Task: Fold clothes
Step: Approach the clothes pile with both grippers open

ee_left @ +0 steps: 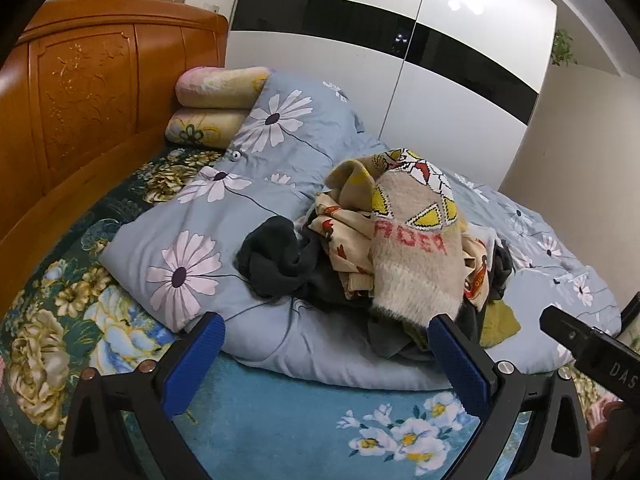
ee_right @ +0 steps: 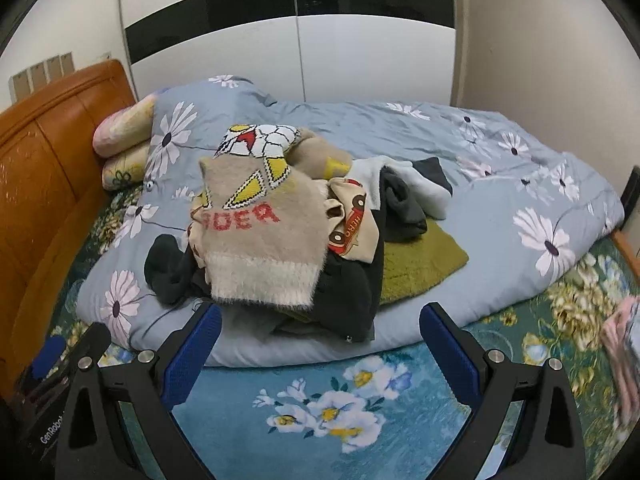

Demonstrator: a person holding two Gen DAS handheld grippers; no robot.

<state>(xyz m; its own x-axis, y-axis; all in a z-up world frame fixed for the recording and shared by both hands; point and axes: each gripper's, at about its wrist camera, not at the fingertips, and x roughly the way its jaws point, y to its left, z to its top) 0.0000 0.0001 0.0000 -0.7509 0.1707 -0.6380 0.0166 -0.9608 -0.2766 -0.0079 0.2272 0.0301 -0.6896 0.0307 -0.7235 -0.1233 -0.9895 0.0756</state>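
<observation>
1. I am in a bedroom, looking across a bed (ee_right: 320, 412) spread with a blue-green flowered sheet; an orange wooden headboard (ee_left: 100, 80) stands on the left and a white wardrobe (ee_right: 360, 60) with a black band fills the wall behind.
2. A grey-blue daisy quilt (ee_right: 500, 168) lies bunched over most of the bed, and I take it as my landmark.
3. The clothes sit in one jumbled pile (ee_right: 304, 232) on the near middle of the quilt.
4. On top of the pile is a fuzzy beige sweater (ee_right: 260, 240) with red lettering; dark garments (ee_left: 280, 260) spill toward the quilt's headboard side, and an olive-green piece (ee_right: 420, 264) lies flat on the quilt at the pile's other side.
5. Two rolled pillows (ee_left: 216, 108) are wedged between the quilt and the headboard.
6. My left gripper (ee_left: 324, 344) hangs just short of the quilt's near edge, jaws spread wide and empty.
7. My right gripper (ee_right: 320, 340) is the same: spread apart, holding nothing, close to the quilt's near edge.
8. As I judge it, folding has not begun: nothing is laid out flat or stacked, and every garment is left to do.
</observation>
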